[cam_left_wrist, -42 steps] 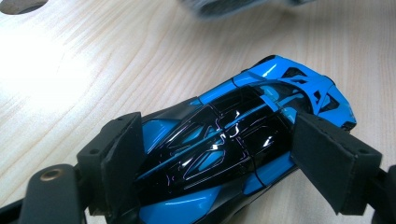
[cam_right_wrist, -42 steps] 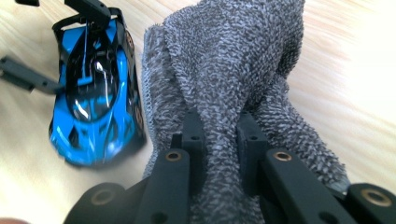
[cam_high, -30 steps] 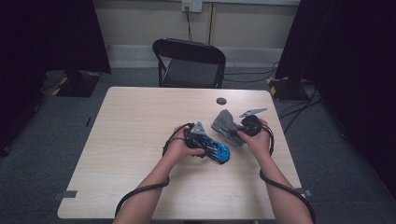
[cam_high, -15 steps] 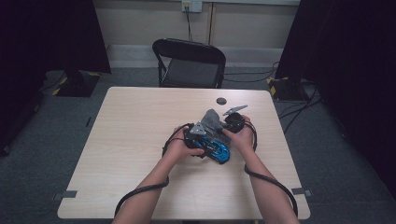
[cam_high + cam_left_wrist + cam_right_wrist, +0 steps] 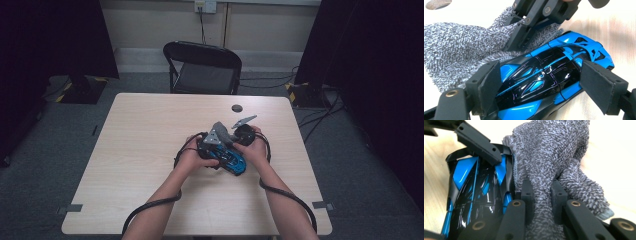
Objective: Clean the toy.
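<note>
A blue and black toy car [image 5: 544, 75] lies on the table between the jaws of my left gripper [image 5: 541, 75], whose pads press its two sides. From above, the car [image 5: 234, 162] sits under both hands, with the left gripper [image 5: 206, 146] on its left. My right gripper [image 5: 542, 187] is shut on a grey knitted cloth [image 5: 554, 150] and holds it against the car's [image 5: 474, 192] side. The left gripper view has the right gripper [image 5: 517, 43] coming down from the top with the cloth [image 5: 456, 50] bunched behind the car. From above, the cloth [image 5: 220, 132] lies beside the right gripper [image 5: 239, 136].
The light wooden table [image 5: 140, 140] has a small dark round disc [image 5: 237, 107] near its far edge. A black folding chair [image 5: 205, 70] stands behind the table. Black cables [image 5: 150, 207] trail from both grippers toward the near edge.
My right gripper has carried the cloth leftward and a little down, from beside the car to against it. The left gripper and the car have stayed put.
</note>
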A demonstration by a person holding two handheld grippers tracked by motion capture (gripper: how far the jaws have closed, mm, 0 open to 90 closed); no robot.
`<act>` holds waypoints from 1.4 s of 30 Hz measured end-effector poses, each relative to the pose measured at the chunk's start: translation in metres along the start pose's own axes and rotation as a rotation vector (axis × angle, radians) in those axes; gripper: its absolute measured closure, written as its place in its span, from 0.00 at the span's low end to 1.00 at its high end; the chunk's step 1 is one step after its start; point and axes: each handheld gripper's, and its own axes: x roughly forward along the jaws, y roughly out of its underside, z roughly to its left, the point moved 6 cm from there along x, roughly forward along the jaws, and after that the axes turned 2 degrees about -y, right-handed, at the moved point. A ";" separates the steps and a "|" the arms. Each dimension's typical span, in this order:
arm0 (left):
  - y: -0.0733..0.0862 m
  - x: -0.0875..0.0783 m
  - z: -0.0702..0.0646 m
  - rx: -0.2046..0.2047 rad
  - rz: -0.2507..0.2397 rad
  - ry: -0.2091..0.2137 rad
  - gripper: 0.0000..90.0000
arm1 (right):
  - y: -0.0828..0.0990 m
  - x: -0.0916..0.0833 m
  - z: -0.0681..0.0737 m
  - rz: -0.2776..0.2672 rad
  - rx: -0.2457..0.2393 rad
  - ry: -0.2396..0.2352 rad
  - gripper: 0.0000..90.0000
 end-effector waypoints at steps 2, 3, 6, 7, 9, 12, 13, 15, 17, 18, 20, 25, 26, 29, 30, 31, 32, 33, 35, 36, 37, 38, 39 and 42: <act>0.000 0.000 0.000 -0.001 -0.003 -0.001 0.19 | 0.002 -0.001 0.000 -0.004 0.000 -0.011 0.86; 0.000 0.000 0.000 -0.001 -0.002 -0.001 0.19 | 0.003 -0.002 0.000 -0.008 -0.003 -0.016 0.86; 0.000 0.000 0.000 -0.001 0.004 -0.003 0.19 | 0.005 -0.005 -0.001 -0.007 -0.011 -0.025 0.86; 0.000 0.000 0.000 -0.001 0.005 -0.003 0.19 | 0.006 -0.005 -0.001 -0.006 -0.015 -0.027 0.86; 0.000 0.000 0.000 -0.001 0.004 -0.003 0.19 | 0.008 -0.007 -0.002 -0.007 -0.024 -0.033 0.86; 0.000 0.000 0.000 -0.001 0.004 -0.003 0.19 | 0.011 -0.010 -0.003 -0.005 -0.033 -0.041 0.86; 0.000 0.000 0.000 -0.001 0.004 -0.003 0.19 | 0.013 -0.011 -0.004 -0.006 -0.037 -0.045 0.86; 0.000 0.000 0.000 -0.001 0.006 -0.004 0.19 | 0.015 -0.013 -0.005 -0.009 -0.035 -0.047 0.86; 0.000 0.000 0.000 -0.002 0.005 -0.004 0.19 | 0.019 -0.016 -0.006 -0.010 -0.036 -0.049 0.86; 0.000 0.000 0.000 -0.003 0.004 -0.007 0.19 | 0.020 -0.018 -0.006 -0.009 -0.035 -0.048 0.86; 0.000 0.000 0.000 -0.003 0.003 -0.008 0.19 | 0.023 -0.020 -0.007 -0.011 -0.034 -0.049 0.86; 0.000 0.000 -0.001 -0.004 0.003 -0.008 0.19 | 0.031 -0.026 -0.008 -0.021 -0.029 -0.052 0.86; -0.001 0.000 -0.001 -0.005 0.003 -0.007 0.19 | 0.033 -0.027 -0.008 -0.023 -0.029 -0.052 0.86; -0.001 0.000 -0.001 -0.006 0.004 -0.006 0.19 | 0.037 -0.031 -0.007 -0.026 -0.029 -0.053 0.85; -0.001 0.000 -0.001 -0.007 0.006 -0.006 0.19 | 0.039 -0.032 -0.007 -0.026 -0.026 -0.052 0.85; -0.001 0.000 -0.001 -0.004 0.008 -0.006 0.19 | 0.041 -0.033 -0.007 -0.028 -0.026 -0.052 0.85; -0.001 0.000 -0.001 -0.004 0.007 -0.006 0.19 | 0.042 -0.034 -0.007 -0.029 -0.027 -0.051 0.85; -0.001 0.000 -0.001 -0.004 0.009 -0.006 0.19 | 0.044 -0.036 -0.007 -0.029 -0.028 -0.048 0.85; -0.001 0.000 -0.001 -0.003 0.010 -0.006 0.19 | 0.048 -0.039 -0.007 -0.032 -0.025 -0.050 0.85; -0.001 0.000 -0.001 -0.003 0.010 -0.006 0.19 | 0.048 -0.039 -0.007 -0.032 -0.025 -0.050 0.85; -0.001 0.000 -0.001 -0.002 0.011 -0.006 0.19 | 0.052 -0.042 -0.008 -0.032 -0.025 -0.049 0.85; -0.001 0.000 -0.001 -0.003 0.011 -0.006 0.19 | 0.053 -0.043 -0.008 -0.033 -0.021 -0.049 0.85; -0.001 0.000 -0.001 -0.002 0.012 -0.006 0.19 | 0.055 -0.045 -0.008 -0.032 -0.022 -0.047 0.85; -0.001 0.000 -0.001 -0.002 0.012 -0.007 0.19 | 0.059 -0.048 -0.009 -0.031 -0.020 -0.045 0.85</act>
